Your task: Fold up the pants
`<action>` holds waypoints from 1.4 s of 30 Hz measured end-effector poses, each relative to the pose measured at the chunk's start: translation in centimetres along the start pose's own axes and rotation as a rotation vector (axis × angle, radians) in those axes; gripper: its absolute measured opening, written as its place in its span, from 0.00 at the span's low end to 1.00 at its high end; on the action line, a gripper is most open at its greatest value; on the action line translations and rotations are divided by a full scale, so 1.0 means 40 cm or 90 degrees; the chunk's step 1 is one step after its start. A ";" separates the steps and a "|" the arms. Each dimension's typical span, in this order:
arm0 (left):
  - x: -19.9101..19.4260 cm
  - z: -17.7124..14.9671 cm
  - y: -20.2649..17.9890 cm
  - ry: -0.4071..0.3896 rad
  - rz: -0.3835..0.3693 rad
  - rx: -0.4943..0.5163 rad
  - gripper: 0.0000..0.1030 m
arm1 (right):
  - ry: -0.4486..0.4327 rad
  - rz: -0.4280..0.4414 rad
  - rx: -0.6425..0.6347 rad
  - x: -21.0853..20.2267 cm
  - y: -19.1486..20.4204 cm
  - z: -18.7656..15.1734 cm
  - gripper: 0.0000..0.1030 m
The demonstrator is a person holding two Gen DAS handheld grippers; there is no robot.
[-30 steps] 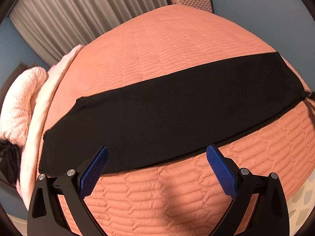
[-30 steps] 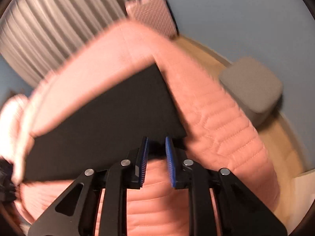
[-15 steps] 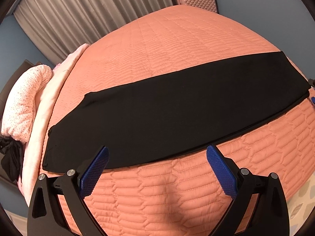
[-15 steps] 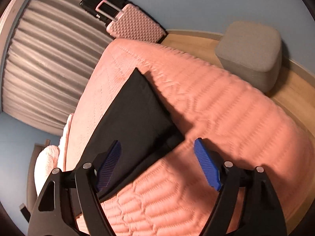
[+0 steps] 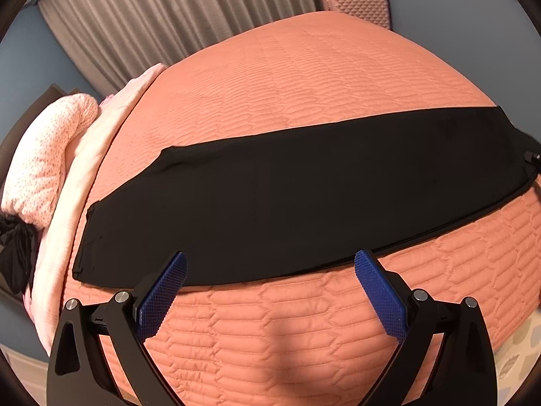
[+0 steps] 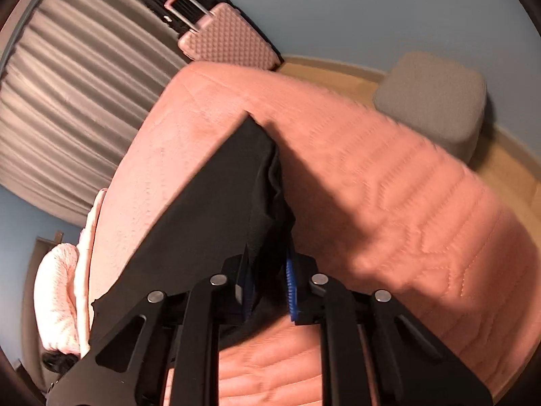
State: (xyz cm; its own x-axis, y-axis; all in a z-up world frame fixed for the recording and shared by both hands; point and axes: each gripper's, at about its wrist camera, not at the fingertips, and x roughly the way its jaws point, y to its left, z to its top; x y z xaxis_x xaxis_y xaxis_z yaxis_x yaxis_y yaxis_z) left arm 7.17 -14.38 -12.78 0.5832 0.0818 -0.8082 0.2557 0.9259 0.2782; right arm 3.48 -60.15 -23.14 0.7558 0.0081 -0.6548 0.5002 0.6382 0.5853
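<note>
On one quilted bed [image 5: 304,77], one black pants [image 5: 287,199], two claws, right claw [image 6: 268,280] clamping fabric

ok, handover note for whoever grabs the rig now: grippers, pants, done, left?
Left gripper: open, hovering above the pants' near edge, holding nothing.
Right gripper: jaws just closed, pinching the pants' end.
Pants: folded lengthwise into one long strip across the bed.
Done: lengthwise fold, right grip.
Left: grab with the left gripper, probably fold end to end.

Pants [image 5: 304,196] matt black cloth; bedspread [image 5: 304,84] quilted, stitched salmon fabric.
</note>
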 end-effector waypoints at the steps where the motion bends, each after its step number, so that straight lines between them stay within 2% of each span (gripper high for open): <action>1: 0.002 -0.005 0.014 0.000 0.004 -0.009 0.95 | -0.006 0.001 -0.041 -0.009 0.060 0.005 0.14; 4: 0.007 -0.028 0.074 0.006 0.007 -0.038 0.95 | -0.007 0.018 -0.162 -0.014 0.238 -0.006 0.14; 7: 0.011 -0.061 0.149 0.011 0.005 -0.076 0.95 | 0.017 0.054 -0.292 0.011 0.459 -0.070 0.14; 10: 0.015 -0.104 0.234 0.016 0.012 -0.117 0.95 | 0.063 0.097 -0.390 0.076 0.659 -0.182 0.14; 11: 0.017 -0.123 0.268 0.018 0.015 -0.132 0.95 | 0.092 0.109 -0.430 0.117 0.734 -0.247 0.14; 13: 0.021 -0.154 0.323 0.024 0.021 -0.158 0.95 | 0.133 0.123 -0.465 0.177 0.810 -0.333 0.14; 15: 0.027 -0.191 0.387 0.033 0.029 -0.186 0.95 | 0.203 0.123 -0.505 0.270 0.876 -0.454 0.14; 17: 0.037 -0.222 0.440 0.043 0.035 -0.212 0.95 | 0.269 0.090 -0.546 0.370 0.897 -0.573 0.14; 18: 0.041 -0.233 0.458 0.046 0.033 -0.221 0.95 | 0.280 0.076 -0.565 0.396 0.899 -0.616 0.17; 19: 0.046 -0.240 0.475 0.050 0.032 -0.229 0.95 | 0.225 0.068 -0.594 0.380 0.906 -0.641 0.18; 20: 0.050 -0.253 0.497 0.051 0.033 -0.237 0.95 | 0.211 0.054 -0.623 0.368 0.918 -0.658 0.20; 23: 0.060 -0.270 0.533 0.046 0.040 -0.244 0.95 | 0.222 0.039 -0.660 0.343 0.933 -0.670 0.31; 24: 0.064 -0.274 0.540 0.044 0.039 -0.244 0.95 | 0.216 0.045 -0.661 0.327 0.932 -0.664 0.41; 26: 0.079 -0.272 0.548 0.042 0.037 -0.240 0.95 | 0.183 0.045 -0.657 0.299 0.934 -0.641 0.51; 28: 0.087 -0.262 0.551 0.037 0.030 -0.242 0.95 | 0.174 0.044 -0.646 0.299 0.942 -0.627 0.69; 34: 0.087 -0.233 0.544 0.021 0.007 -0.245 0.95 | 0.240 0.051 -0.630 0.328 0.968 -0.650 0.69; 37: 0.097 -0.231 0.566 0.016 0.001 -0.260 0.95 | 0.230 0.105 -0.617 0.259 0.980 -0.679 0.70; 39: 0.127 -0.239 0.623 0.023 -0.015 -0.298 0.95 | 0.218 0.115 -0.633 0.217 0.986 -0.698 0.70; 42: 0.181 -0.253 0.755 0.013 -0.034 -0.378 0.95 | 0.215 0.127 -0.630 0.163 0.975 -0.701 0.71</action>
State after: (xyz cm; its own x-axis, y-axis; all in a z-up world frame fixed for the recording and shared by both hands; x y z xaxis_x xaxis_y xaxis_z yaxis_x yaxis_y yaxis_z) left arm 11.30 17.92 -15.48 0.5647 0.0312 -0.8247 -0.1939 0.9763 -0.0959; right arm 16.08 -13.64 -18.00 0.5537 0.2981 -0.7775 -0.3013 0.9422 0.1467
